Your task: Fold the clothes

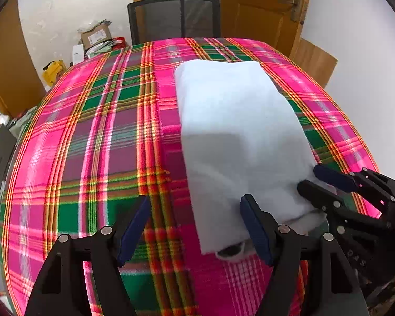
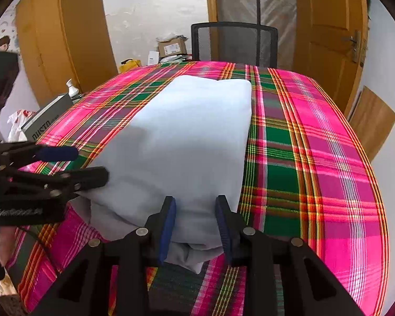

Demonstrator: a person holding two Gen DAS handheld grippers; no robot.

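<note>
Nearest the lens, the near end of the folded white garment point(image 2: 187, 142) bunches into loose layers at the edge of the surface point(image 2: 316, 158), which is covered in a pink, green and red plaid cloth. Right tongs point(image 2: 196, 233) straddle that bunched end, blue pads on either side of the fabric with a visible gap, so nothing is pinched. In the left wrist view the same garment point(image 1: 239, 137) lies as a long smooth rectangle running away from the camera, toward the right half of the surface point(image 1: 92, 144). Left tongs point(image 1: 194, 230) stand wide apart and empty: one pad hangs over bare plaid, the other sits at the garment's near left corner, and whether it touches I cannot tell. Each camera catches the other tool at the garment's near end. Beyond the far edge stands a black mesh chair point(image 1: 173, 15), with a cardboard box point(image 1: 96, 35) and clutter to its left and a wooden door point(image 1: 266, 13) to its right.
</note>
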